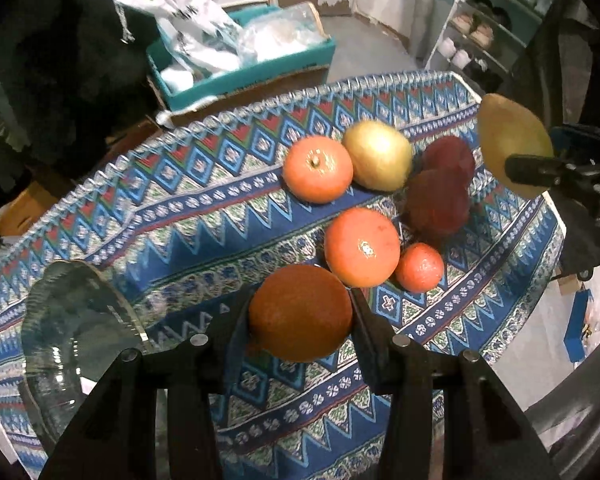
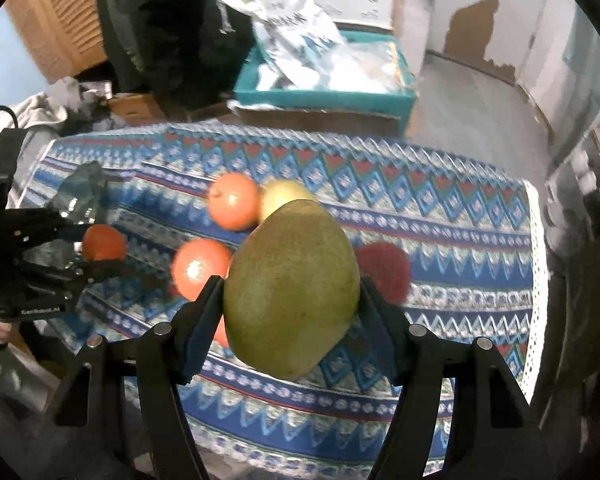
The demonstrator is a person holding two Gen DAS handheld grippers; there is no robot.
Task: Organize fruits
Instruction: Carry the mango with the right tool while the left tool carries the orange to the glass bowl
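Observation:
My left gripper (image 1: 300, 316) is shut on an orange (image 1: 300, 312), held above the patterned tablecloth (image 1: 180, 208). In the right wrist view the same orange (image 2: 104, 242) shows at the left in that gripper (image 2: 100, 250). A large green mango (image 2: 292, 288) fills my right gripper (image 2: 292, 300), which is shut on it; from the left wrist view the mango (image 1: 512, 140) hangs at the right. On the cloth lie two oranges (image 1: 318, 168) (image 1: 362, 246), a small tangerine (image 1: 419, 267), a yellow apple (image 1: 378, 156) and dark red fruits (image 1: 440, 200).
A glass bowl (image 1: 72, 332) stands at the cloth's left end. Beyond the table a teal box (image 1: 252, 76) holds plastic bags. A shelf unit (image 1: 492, 28) is at the far right. A dark garment (image 2: 172, 20) hangs behind the table.

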